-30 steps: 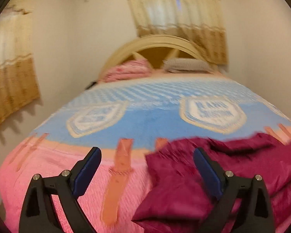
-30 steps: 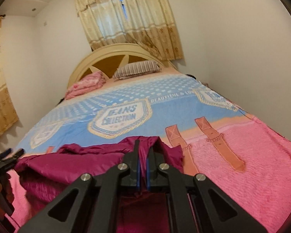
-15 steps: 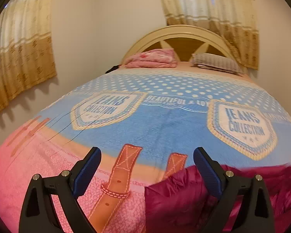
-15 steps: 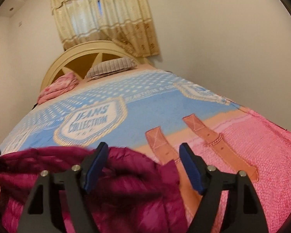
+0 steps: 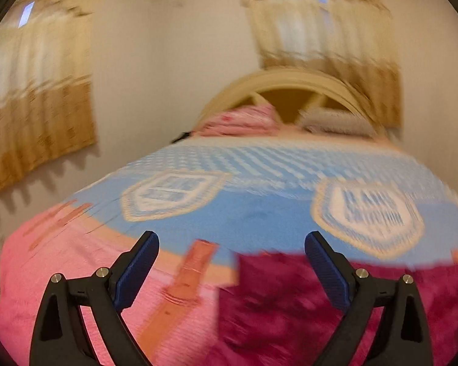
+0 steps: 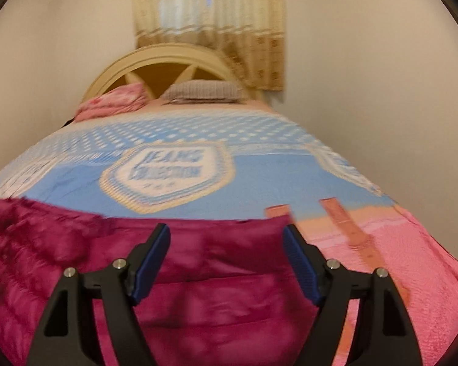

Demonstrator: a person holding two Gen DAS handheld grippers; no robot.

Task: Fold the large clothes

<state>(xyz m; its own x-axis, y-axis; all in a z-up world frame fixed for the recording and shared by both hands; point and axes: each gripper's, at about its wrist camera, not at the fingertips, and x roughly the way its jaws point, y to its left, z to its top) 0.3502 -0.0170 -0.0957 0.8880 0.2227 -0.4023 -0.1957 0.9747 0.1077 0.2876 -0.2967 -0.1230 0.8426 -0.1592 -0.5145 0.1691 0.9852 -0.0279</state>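
Left claw (image 5: 232, 241): released, jaws spread wide, nothing between them; it hangs over the near end of the bed.
Left view, jacket (image 5: 320, 305): magenta, padded; it lies on the bedspread at lower right, under the claw's right finger, with its left edge about midway between the two fingers. The view is blurred.
Left view, bedspread (image 5: 244, 210): blue with crest prints, pink at the near end, with an orange strap print beside the jacket's left edge.
Left view, far end: pink bundle (image 5: 241, 120) and pillow (image 5: 336, 122) against the headboard (image 5: 290, 79).
Right claw (image 6: 226, 231): released, jaws wide apart, empty; it hangs above the jacket.
Right view, jacket (image 6: 213, 274): spread flat across the pink foot of the bedspread (image 6: 259, 170), filling the lower left and centre; its far edge runs nearly straight, just past the fingertips.
Right view, background: curtain (image 6: 210, 27) behind the headboard (image 6: 155, 61).
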